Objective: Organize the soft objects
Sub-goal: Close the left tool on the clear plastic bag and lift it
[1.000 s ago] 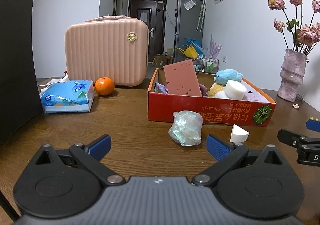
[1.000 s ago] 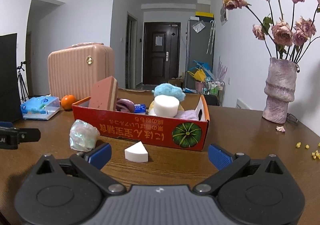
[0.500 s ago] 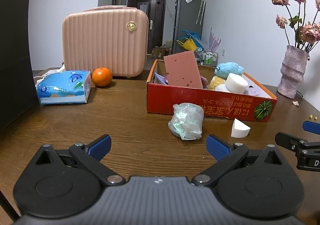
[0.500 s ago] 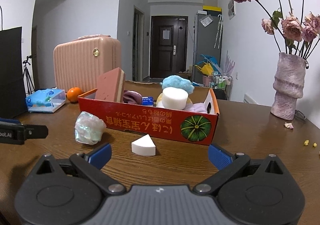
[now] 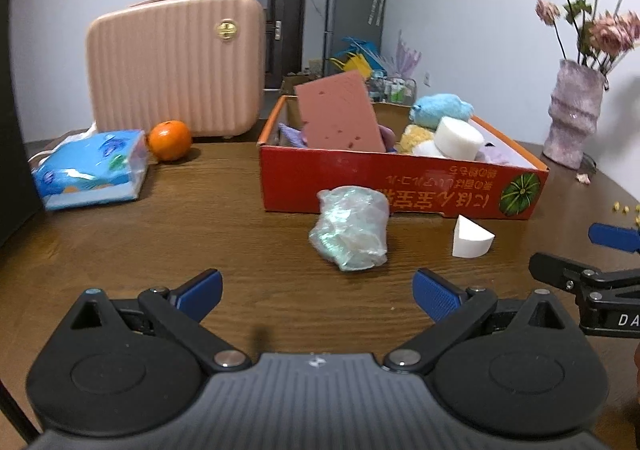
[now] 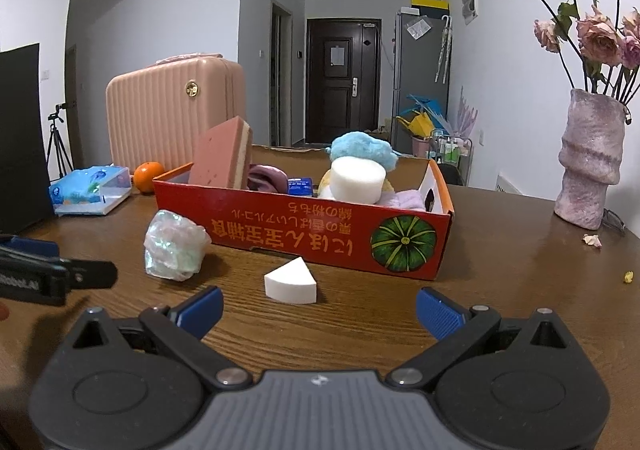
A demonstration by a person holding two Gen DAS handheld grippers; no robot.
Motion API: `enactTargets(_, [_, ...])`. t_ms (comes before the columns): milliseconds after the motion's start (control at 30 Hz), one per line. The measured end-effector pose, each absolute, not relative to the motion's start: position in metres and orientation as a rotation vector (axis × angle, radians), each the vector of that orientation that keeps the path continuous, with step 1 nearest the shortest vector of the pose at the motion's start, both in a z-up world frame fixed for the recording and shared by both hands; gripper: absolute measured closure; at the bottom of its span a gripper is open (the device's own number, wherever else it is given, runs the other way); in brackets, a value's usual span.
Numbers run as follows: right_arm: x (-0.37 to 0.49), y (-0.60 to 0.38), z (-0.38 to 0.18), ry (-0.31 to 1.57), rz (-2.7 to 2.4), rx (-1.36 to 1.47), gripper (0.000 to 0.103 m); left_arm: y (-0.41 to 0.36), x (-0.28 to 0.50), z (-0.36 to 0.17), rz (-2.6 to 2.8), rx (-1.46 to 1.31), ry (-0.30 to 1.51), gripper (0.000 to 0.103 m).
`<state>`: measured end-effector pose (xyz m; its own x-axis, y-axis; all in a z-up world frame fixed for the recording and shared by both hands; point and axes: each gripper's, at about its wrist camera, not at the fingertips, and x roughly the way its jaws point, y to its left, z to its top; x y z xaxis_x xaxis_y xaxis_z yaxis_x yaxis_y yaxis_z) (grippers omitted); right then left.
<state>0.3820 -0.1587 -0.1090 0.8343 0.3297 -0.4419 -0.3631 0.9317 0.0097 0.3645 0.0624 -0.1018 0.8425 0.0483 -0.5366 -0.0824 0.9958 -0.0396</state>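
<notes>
Upside-down Japanese print (illegible), red box (image 6: 304, 226)

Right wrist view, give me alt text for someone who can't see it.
The open right tool hovers low over a wooden table, facing a white wedge sponge and a crumpled iridescent wrap lying in front of a red cardboard box filled with sponges and plush items. The left tool reaches in from the left edge.

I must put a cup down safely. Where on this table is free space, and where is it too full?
Bare wood lies between the tissue pack and the red box, and between the box and the vase. It is crowded in front of the box, by the iridescent bundle and white wedge. Petal bits lie near the vase.
</notes>
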Motion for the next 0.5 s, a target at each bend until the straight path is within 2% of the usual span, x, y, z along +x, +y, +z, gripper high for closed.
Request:
enactTargets(433, [0.406,-0.176,-0.111,0.441,0.289,-0.017,0.0,0.04,0.431,-0.11,0.052,0.02,0.567,0.0])
enactTargets(500, [0.411,-0.177,-0.112,0.448,0.279,-0.013,0.0,0.04,0.439,-0.112,0.047,0.019,0.582,0.007])
